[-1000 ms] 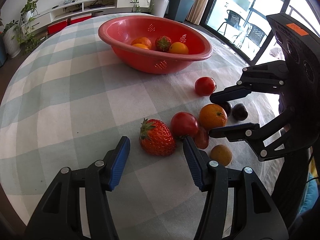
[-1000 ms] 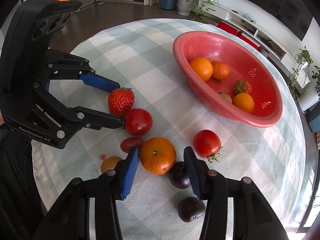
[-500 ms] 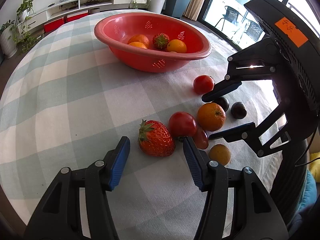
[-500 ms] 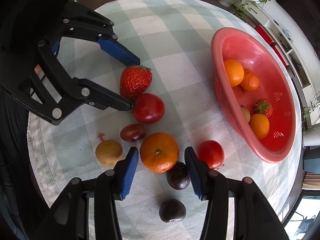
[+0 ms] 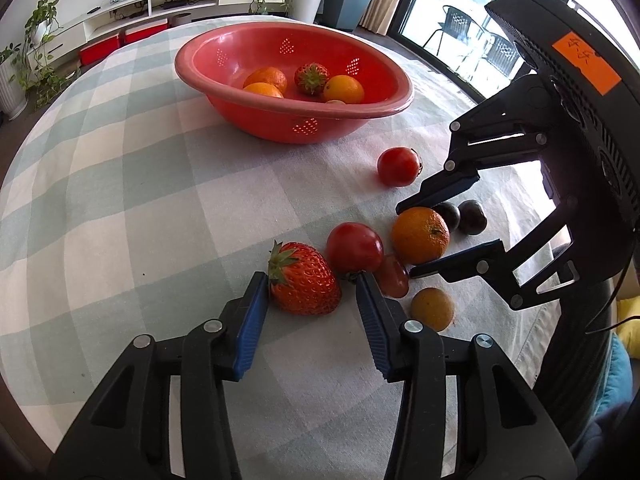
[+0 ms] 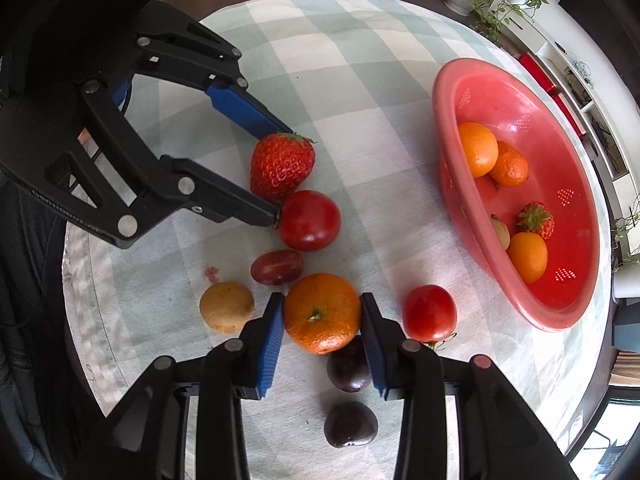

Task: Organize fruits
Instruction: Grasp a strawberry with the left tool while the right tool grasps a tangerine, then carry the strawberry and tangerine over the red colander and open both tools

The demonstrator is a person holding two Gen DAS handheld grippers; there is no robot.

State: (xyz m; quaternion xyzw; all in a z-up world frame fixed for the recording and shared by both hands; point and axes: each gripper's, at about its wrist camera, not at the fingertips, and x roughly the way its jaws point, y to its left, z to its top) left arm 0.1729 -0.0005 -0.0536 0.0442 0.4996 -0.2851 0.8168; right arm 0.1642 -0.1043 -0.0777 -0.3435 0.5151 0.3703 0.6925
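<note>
Left gripper (image 5: 310, 280) first: jaws spread wide, straddling the strawberry (image 5: 303, 279), left blue pad just at the berry's leafy end, right pad clear of its flank. Nothing squeezed yet, berry flat on the checked cloth (image 5: 120, 200). From the right wrist view, that right finger's tip sitting right against the near tomato (image 6: 309, 220). Risk there: closing from here could nudge the tomato into the grape (image 6: 277, 267) behind it and send both rolling. Soft berry too, so a hard pinch likely to bruise it or squirt it out sideways.

Moving along: small yellow fruit (image 6: 227, 306) alone near the cloth's edge, easily knocked off by a careless sweep.

Right gripper (image 6: 322, 308) next: jaws open about the width of the orange (image 6: 322, 313), one pad on either side, almost hugging the peel but no firm clamp visible; fruit down on the table. Dark plum (image 6: 348, 364) tucked just behind the orange beside the right finger, another plum (image 6: 351, 425) nearer the camera. Danger: finger catching the plum on closing, or a round orange slipping from an off-centre grip.

Further right, second tomato (image 6: 429, 313) loose, then the red basket (image 6: 520, 304) with oranges and a strawberry already inside. Two arms converging on one tight cluster, so a collision possible on the lift.
</note>
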